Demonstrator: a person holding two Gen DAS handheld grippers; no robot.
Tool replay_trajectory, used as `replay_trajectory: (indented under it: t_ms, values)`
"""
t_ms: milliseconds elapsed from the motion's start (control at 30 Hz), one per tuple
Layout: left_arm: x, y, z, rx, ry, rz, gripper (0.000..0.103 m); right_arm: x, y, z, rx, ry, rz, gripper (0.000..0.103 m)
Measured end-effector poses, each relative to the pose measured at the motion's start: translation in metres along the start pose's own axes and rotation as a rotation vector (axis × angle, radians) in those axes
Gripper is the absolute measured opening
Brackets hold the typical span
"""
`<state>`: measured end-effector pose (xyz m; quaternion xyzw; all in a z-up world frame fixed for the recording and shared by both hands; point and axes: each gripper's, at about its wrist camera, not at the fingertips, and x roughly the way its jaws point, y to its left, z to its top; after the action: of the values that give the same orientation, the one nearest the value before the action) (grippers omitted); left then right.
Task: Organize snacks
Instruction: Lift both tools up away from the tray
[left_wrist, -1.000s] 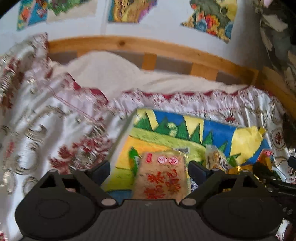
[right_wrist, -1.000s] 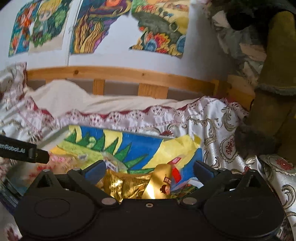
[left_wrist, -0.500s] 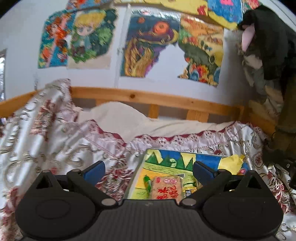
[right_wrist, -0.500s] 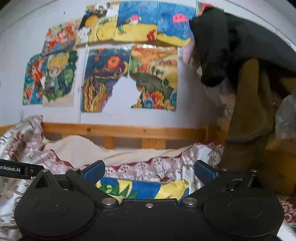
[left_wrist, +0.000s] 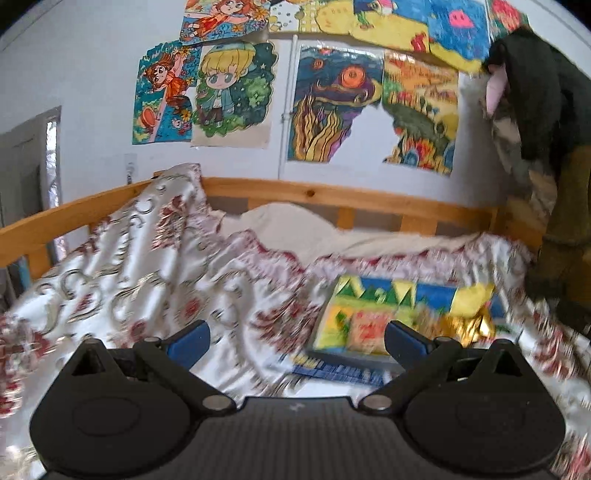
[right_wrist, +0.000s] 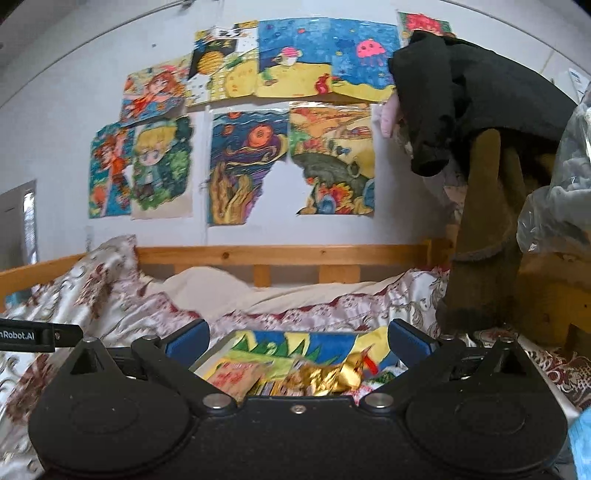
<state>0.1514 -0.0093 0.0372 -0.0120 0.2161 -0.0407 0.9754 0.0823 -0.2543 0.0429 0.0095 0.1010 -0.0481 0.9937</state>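
Observation:
Snack packets lie on a bright painted board (left_wrist: 391, 295) (right_wrist: 314, 341) on the bed. An orange packet with red print (left_wrist: 364, 326) (right_wrist: 236, 374) rests at the board's near left. Crumpled gold packets (left_wrist: 467, 325) (right_wrist: 328, 374) lie to its right. My left gripper (left_wrist: 295, 341) hangs open and empty above the bedspread, short of the board and to its left. In the right wrist view my right gripper (right_wrist: 297, 339) also stands open and empty, well back from the snacks. A piece of the left gripper (right_wrist: 33, 336) shows at that view's left edge.
A white satin bedspread with red flowers (left_wrist: 155, 280) covers the bed, rumpled high at the left. A wooden rail (left_wrist: 332, 195) runs behind it under a wall of drawings (right_wrist: 251, 162). Dark clothes (right_wrist: 480, 92) and a brown garment (right_wrist: 484, 258) hang at the right.
Both grippers have drawn back and risen from the board, so the snacks look smaller and lower. The wall drawings have come into view. Neither gripper holds anything.

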Motion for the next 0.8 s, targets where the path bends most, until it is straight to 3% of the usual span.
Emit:
replay_trajectory:
  t_ms: [433,800]
  values:
    - [-0.053,0.013,-0.034,0.056,0.049,0.01,0.102,-0.058,0.012,-0.018,0.01,0.069,0.069,0.102]
    - [-0.076,0.019,-0.045,0.081,0.054,-0.006,0.102,-0.074,0.02,-0.023,0.017,0.134,0.109,0.102]
